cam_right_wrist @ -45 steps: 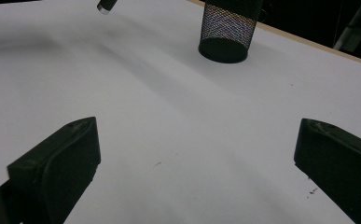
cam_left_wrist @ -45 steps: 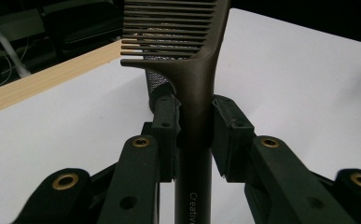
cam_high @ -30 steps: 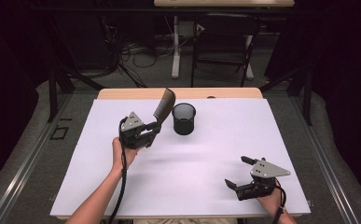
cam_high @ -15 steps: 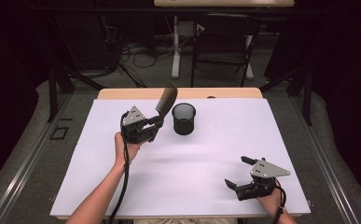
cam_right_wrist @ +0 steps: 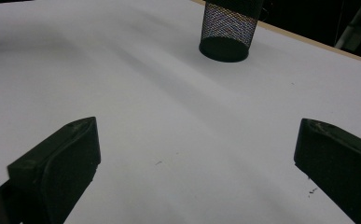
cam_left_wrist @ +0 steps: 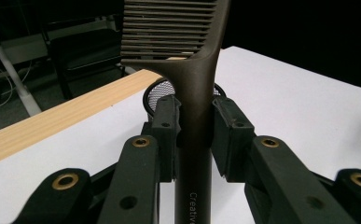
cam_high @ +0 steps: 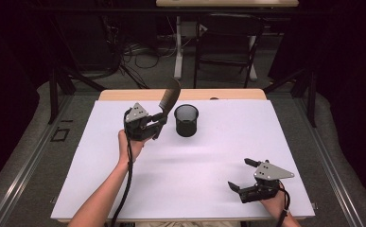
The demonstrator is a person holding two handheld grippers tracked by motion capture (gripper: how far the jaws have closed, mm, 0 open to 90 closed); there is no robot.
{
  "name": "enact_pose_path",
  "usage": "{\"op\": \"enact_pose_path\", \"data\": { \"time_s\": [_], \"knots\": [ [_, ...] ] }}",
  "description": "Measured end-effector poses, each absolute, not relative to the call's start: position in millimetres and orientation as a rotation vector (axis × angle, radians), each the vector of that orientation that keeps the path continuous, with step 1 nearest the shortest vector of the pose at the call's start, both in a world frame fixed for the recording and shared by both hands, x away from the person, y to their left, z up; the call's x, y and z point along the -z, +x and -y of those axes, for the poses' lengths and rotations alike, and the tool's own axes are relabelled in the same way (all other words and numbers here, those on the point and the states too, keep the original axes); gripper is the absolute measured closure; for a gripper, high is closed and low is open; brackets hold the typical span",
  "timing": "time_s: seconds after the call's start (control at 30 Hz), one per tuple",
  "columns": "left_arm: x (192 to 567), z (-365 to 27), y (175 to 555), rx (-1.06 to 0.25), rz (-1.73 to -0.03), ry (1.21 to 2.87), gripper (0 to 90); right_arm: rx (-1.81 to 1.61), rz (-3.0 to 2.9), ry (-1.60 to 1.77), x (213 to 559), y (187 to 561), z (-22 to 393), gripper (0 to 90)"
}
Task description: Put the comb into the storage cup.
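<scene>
**Comb held above the table, beside the mesh cup**

The jaws of the left gripper (cam_high: 158, 124) are closed on the handle of a dark comb (cam_left_wrist: 194, 93). In the left gripper view the two pads press the handle from both sides, and the toothed part rises above them. In the high view the comb (cam_high: 169, 98) points up and away from the person, tilted a little toward the right, and its upper end is over the wooden far edge of the table (cam_high: 124, 95). The comb is lifted; it does not touch the table.

Just to the right of this gripper stands a black mesh cup (cam_high: 186, 120), upright on the white table surface. In the left gripper view the cup's rim (cam_left_wrist: 156, 91) shows behind the comb handle.

The right gripper (cam_high: 246, 176) rests low near the front right corner of the table, well apart from the cup. Its jaws stand wide open with nothing between them, and in the right gripper view the cup (cam_right_wrist: 228, 29) is far ahead.
</scene>
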State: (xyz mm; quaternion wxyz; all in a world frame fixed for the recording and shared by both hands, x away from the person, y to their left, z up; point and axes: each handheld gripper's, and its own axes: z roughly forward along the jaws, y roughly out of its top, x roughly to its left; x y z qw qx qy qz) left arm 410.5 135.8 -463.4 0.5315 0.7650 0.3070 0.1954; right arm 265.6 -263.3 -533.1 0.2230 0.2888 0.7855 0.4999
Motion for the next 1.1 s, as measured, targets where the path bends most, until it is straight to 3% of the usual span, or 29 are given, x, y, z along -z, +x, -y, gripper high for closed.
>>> {"op": "enact_pose_path", "data": {
  "time_s": [1.1],
  "knots": [
    [451,-125,424,-0.492,-0.728,1.779,72.7,-1.383,-2.164,0.803,533,266,263,0.0]
  ]
}}
